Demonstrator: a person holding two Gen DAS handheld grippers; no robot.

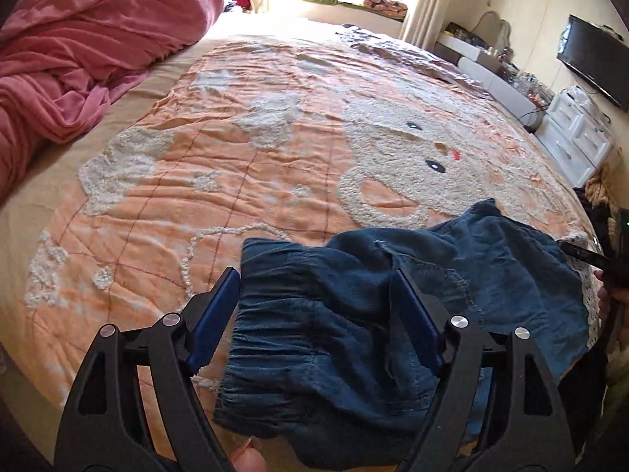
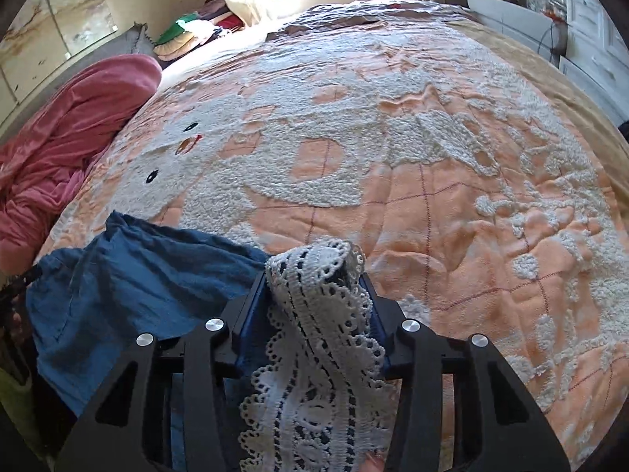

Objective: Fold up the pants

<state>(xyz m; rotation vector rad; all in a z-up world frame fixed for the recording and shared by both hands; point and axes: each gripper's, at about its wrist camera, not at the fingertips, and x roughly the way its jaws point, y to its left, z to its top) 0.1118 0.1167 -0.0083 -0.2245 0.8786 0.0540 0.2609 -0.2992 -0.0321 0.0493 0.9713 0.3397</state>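
Note:
The blue pants (image 1: 354, 314) lie bunched at the near edge of the bed, elastic waistband toward me in the left wrist view. My left gripper (image 1: 316, 279) is open, its two blue pads on either side of the waistband, not closed on it. My right gripper (image 2: 314, 279) is shut on the white lace hem (image 2: 314, 314) of the pants and holds it up; the blue cloth (image 2: 129, 283) hangs off to the left. The lace hem (image 1: 587, 299) and the right gripper (image 1: 589, 259) show at the right edge of the left wrist view.
An orange quilt with a white bunny pattern (image 1: 298, 149) covers the bed. A pink blanket (image 1: 78, 47) is heaped at the far left, also in the right wrist view (image 2: 67, 145). White drawers (image 1: 574, 133) and a TV (image 1: 597, 59) stand on the right.

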